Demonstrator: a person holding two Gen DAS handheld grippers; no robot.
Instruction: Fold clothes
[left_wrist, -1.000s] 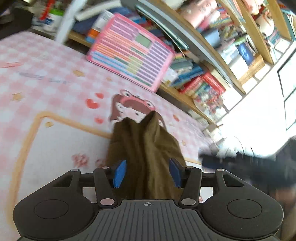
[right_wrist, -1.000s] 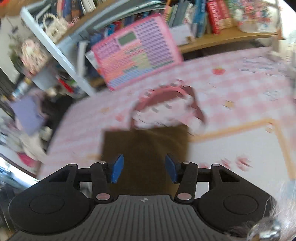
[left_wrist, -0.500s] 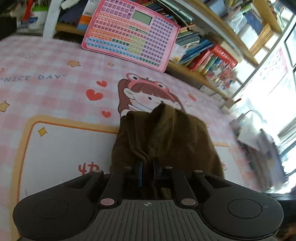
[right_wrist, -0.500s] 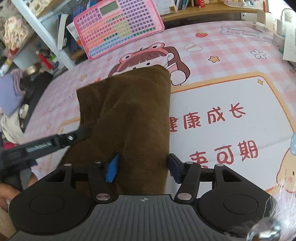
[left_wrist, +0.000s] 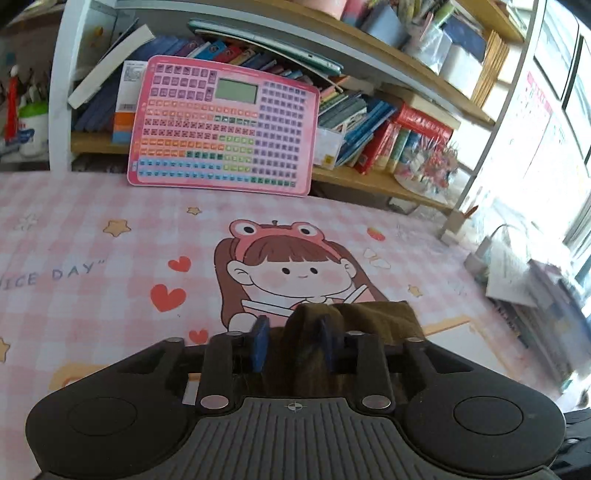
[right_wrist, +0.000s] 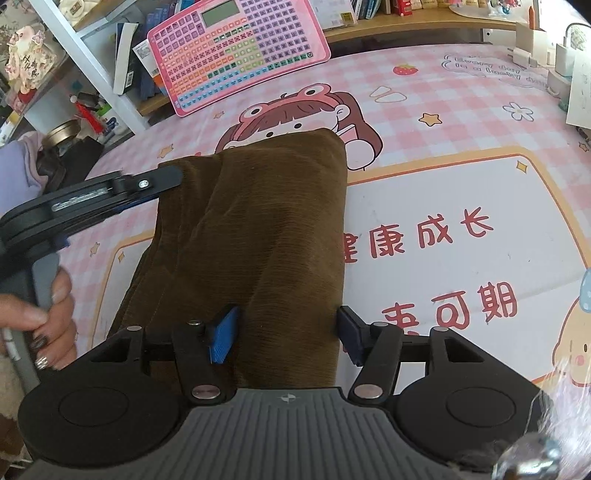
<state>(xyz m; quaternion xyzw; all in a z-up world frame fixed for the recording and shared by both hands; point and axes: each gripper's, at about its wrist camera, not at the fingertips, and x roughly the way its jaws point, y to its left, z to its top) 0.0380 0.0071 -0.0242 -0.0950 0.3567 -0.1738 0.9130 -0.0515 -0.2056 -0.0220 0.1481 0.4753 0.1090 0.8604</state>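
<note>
Pink checked mat (right_wrist: 461, 122) with a cartoon girl covered the table, and a pink keyboard toy (left_wrist: 221, 125) leaned on the bookshelf (left_wrist: 369, 173) at the far side. On the mat lay the brown corduroy garment (right_wrist: 266, 221), folded long. Only the right wrist view showed its full shape, and the person's hand (right_wrist: 51, 325) at the left. The right gripper (right_wrist: 284, 334) stood half open around the near end, pads apart from the cloth. The left gripper (left_wrist: 293, 347) pinched a bunched fold at the far left corner, nearly closed; its own view showed only this small bunch.
</note>
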